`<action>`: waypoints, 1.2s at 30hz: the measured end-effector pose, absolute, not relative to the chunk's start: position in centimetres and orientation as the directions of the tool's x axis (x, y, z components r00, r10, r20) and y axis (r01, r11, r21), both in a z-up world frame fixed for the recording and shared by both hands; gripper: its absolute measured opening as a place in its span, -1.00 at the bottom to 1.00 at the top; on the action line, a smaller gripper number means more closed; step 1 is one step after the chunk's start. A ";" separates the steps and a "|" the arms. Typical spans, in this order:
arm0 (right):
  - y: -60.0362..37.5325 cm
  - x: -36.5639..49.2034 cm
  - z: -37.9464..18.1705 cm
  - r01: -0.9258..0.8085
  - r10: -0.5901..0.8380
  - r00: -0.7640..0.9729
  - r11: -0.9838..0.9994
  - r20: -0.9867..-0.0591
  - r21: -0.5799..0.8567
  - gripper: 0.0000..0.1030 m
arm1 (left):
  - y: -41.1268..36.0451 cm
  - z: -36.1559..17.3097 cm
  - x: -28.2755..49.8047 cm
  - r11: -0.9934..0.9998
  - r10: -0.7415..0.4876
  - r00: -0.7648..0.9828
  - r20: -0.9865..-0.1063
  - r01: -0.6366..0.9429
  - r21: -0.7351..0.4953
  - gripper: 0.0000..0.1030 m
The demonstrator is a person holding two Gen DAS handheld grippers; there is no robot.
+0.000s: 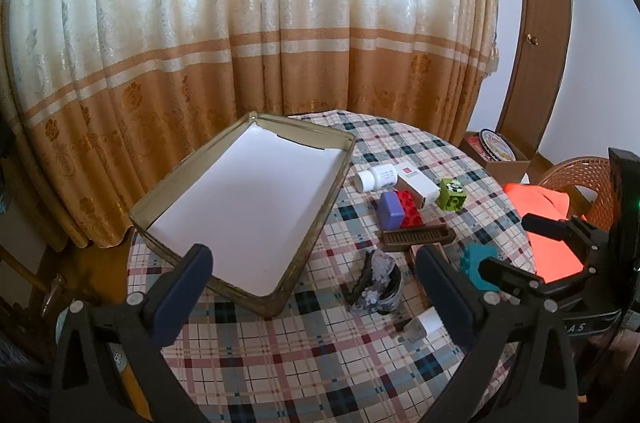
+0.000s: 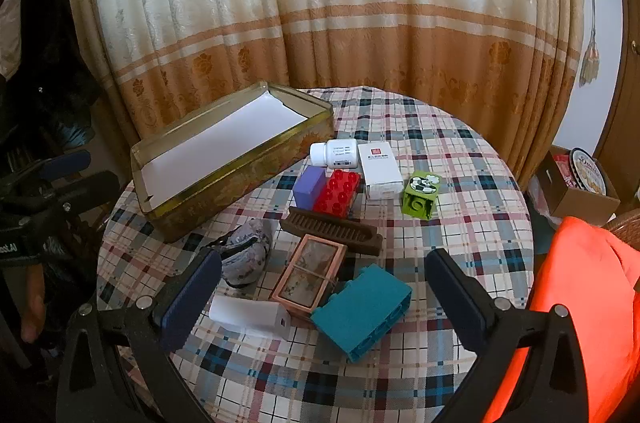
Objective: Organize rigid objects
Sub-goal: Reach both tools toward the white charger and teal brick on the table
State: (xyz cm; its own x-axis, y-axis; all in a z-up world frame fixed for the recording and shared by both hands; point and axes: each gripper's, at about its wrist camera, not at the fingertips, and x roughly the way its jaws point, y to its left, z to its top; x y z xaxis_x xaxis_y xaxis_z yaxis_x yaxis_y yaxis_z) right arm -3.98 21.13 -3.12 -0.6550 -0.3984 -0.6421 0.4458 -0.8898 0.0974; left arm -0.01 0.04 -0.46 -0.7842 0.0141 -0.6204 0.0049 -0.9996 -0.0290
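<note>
A gold tin tray lined with white paper lies at the table's left. Right of it are a white bottle, a white carton, a green cube, a purple block, a red brick and a brown ribbed bar. Nearer lie a pink framed box, a teal brick, a white plug box and a grey pouch. My left gripper hangs open above the tray's near corner. My right gripper is open above the teal brick.
The round table wears a plaid cloth and ends close on all sides. Curtains hang behind it. An orange cloth lies on a wicker chair at the right. A cardboard box sits on the floor beyond.
</note>
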 end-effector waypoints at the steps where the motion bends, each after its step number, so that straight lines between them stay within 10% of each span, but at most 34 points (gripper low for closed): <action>1: 21.1 -4.0 -3.2 0.445 -0.398 -0.654 -0.890 -0.643 0.097 0.99 | 0.0 -0.4 0.0 -1.000 0.012 -0.784 -0.621 0.007 -0.028 0.99; 36: 22.0 -4.6 -3.8 0.421 -0.390 -0.655 -0.900 -0.647 0.116 0.99 | 0.4 -2.0 -0.5 -1.000 0.023 -0.764 -0.644 -0.013 -0.021 0.99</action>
